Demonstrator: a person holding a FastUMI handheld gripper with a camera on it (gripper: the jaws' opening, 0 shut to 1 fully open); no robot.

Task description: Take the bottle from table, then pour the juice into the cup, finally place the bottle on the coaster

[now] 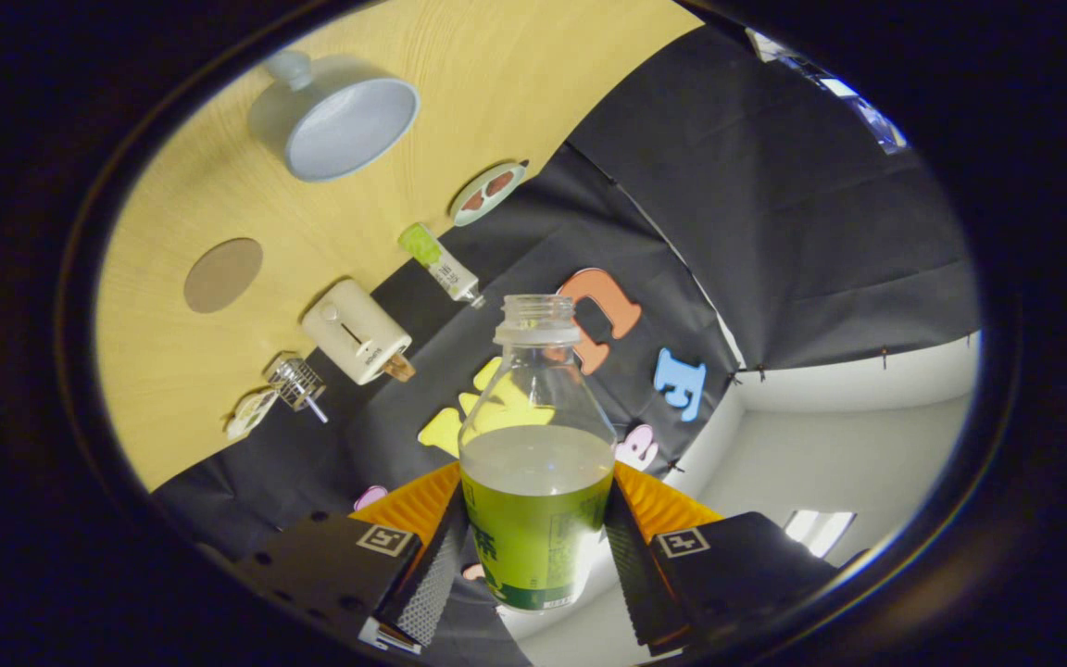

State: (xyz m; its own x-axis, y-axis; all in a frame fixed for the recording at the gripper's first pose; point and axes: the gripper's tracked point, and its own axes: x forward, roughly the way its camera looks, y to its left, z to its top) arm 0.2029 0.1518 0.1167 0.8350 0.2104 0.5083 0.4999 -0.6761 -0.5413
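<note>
Bottle lifted and tipped, pour not yet begun

Bottle (536, 454) sits clamped between both fingers of the gripper (533, 556), its cap off and its mouth pointing away from them, so the taking step looks done. Liquid fills roughly the lower half and none is leaving the neck. The whole view is rolled, which suggests the tilt toward the pour is under way. The cup (339, 120), pale with a handle, stands far beyond the bottle on the light wooden table (163, 352) and appears empty. The round brown coaster (223, 275) lies bare, nearer than the cup. Around it sit a small cream toaster-like object (357, 332), a wire piece (295, 382), a small green-capped bottle (441, 264) and a little dish (489, 193). Black cloth backs the table, with pale wall past it
</note>
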